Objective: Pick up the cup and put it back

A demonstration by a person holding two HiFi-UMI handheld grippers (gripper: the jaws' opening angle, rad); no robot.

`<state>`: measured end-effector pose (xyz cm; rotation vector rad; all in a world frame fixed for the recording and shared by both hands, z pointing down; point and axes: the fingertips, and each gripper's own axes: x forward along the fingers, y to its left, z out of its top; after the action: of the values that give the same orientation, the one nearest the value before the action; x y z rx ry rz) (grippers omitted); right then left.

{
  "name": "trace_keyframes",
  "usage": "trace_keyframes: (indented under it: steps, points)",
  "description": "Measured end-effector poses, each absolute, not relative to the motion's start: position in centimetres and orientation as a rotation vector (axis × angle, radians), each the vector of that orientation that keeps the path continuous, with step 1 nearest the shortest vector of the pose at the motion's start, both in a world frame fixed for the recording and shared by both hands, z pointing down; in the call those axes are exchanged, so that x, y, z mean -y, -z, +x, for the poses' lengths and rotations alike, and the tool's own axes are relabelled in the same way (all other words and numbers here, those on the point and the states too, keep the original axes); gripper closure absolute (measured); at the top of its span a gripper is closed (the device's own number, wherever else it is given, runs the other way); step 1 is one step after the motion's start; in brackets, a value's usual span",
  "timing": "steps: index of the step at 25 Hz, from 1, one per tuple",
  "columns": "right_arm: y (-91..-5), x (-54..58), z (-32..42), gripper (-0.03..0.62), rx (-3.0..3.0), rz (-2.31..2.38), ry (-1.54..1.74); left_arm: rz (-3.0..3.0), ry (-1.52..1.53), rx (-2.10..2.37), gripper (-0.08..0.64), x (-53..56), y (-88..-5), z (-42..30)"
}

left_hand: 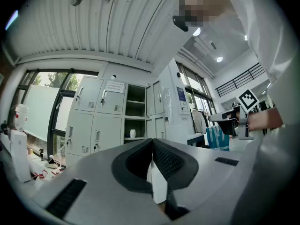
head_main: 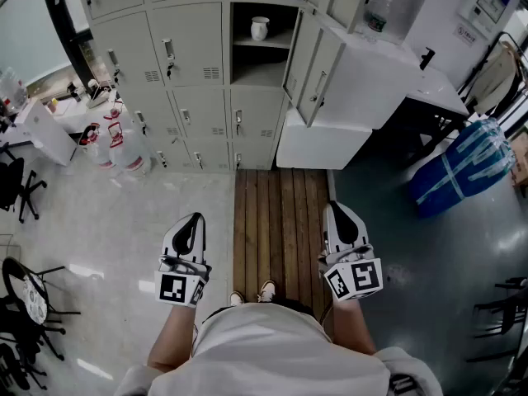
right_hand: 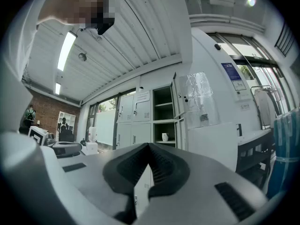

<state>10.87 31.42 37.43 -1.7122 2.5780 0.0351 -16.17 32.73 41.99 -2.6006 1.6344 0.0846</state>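
Note:
A small white cup [head_main: 260,28] stands on a shelf inside an open locker [head_main: 262,56], far ahead of me. It also shows small in the left gripper view as the cup [left_hand: 132,133] and in the right gripper view as the cup [right_hand: 165,137]. My left gripper [head_main: 195,219] [left_hand: 152,143] is held level in front of my body, its jaws shut with nothing between them. To its right my right gripper [head_main: 334,209] [right_hand: 149,147] is level too, pads together and empty. Both are well short of the lockers.
Grey lockers [head_main: 177,64] fill the wall ahead, with open doors [head_main: 318,64] right of the cup's shelf. Water bottles [head_main: 124,143] stand at the lower left, a blue bag [head_main: 462,167] by a dark desk at right, chairs [head_main: 21,184] at far left. I stand on wooden planks [head_main: 280,221].

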Motion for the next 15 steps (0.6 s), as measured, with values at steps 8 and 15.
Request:
trace_keyframes:
  steps: [8, 15]
  points:
    - [-38.6, -30.1, 11.7, 0.575, -2.591, -1.641, 0.05, -2.617, -0.063, -1.632, 0.537, -31.2, -42.8, -14.7]
    - [-39.6, -27.6, 14.3, 0.575, -2.615, -1.587, 0.068, -2.546, 0.011, -1.621, 0.537, -29.7, -42.2, -11.7]
